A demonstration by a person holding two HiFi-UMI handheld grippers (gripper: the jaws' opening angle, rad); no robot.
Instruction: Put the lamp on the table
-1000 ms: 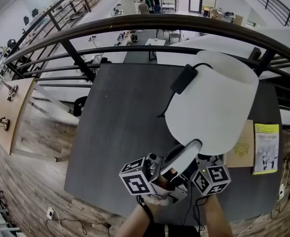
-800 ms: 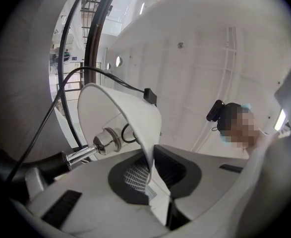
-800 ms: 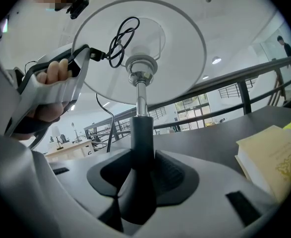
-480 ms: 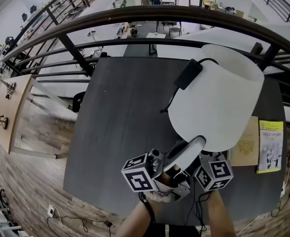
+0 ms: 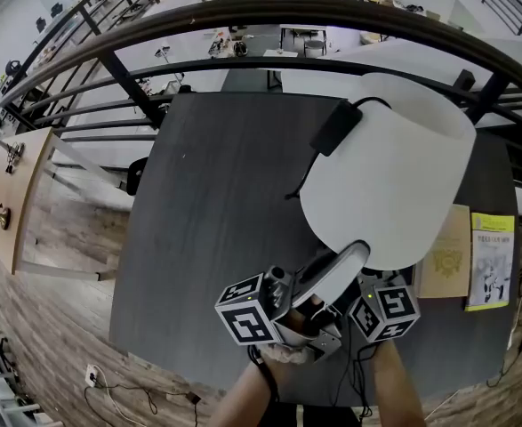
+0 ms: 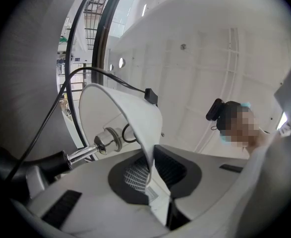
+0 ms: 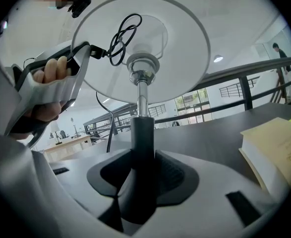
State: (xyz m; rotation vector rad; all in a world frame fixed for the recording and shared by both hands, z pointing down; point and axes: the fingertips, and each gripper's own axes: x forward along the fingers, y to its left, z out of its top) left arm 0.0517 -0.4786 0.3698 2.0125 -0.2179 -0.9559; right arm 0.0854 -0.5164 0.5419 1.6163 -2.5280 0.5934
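Because the lamp [image 5: 385, 185] is top-heavy, it is gripped in two places, nearest the person. The left gripper [image 6: 152, 170] pinches the thin rim of the white shade [image 6: 133, 115], probably to stop it swinging. To its right, the right gripper [image 7: 140, 170] is clamped on the dark stem [image 7: 139, 133], likely bearing the weight. The lamp leans over the dark table [image 5: 216, 203]; its base is hidden. The adapter [image 5: 334, 128] lies on the shade's far left side, and a railing [image 5: 243, 16] runs beyond.
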